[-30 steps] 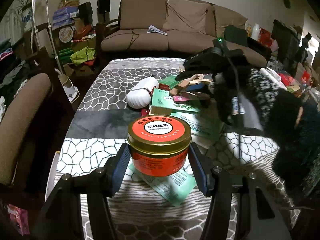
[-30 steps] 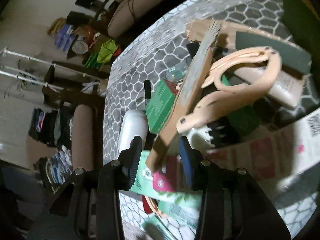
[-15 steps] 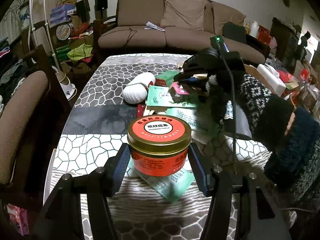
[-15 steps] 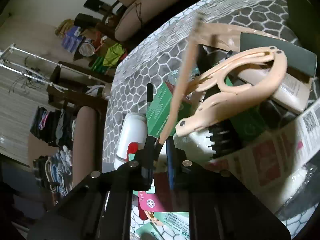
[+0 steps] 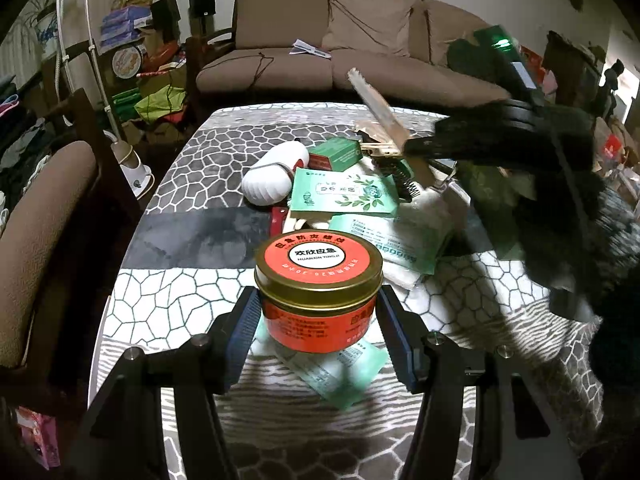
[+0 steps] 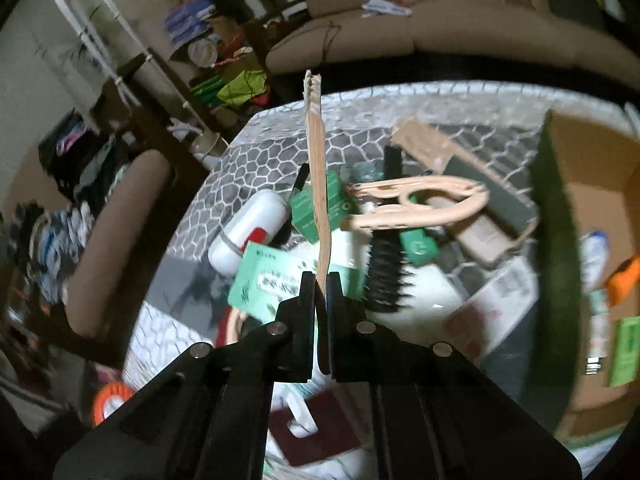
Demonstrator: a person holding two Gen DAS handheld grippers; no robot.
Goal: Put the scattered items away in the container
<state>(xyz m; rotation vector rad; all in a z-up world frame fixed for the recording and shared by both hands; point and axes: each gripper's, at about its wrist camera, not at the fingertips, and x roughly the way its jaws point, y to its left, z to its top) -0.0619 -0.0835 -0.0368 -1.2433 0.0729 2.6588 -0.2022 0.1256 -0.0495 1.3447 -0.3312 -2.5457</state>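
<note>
Tabletop clutter — orange tin (image 5: 319, 285) reads "HUANXIN YINGJI".

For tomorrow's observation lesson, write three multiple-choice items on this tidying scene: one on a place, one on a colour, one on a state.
1. Where is the round orange tin with the gold lid?
A. between the left tongs' fingers
B. on the sofa
C. inside the cardboard box

2. What colour is the flat printed packet beside the white oval case?
A. blue
B. green
C. yellow

3. What are the right tongs doing?
A. standing wide open
B. clamping a black brush
C. shut on a thin flat wooden stick

Answers: 1 A, the tin sits between the left tongs; 2 B, its printed face is green; 3 C, the stick rises from between the closed pads.
</note>
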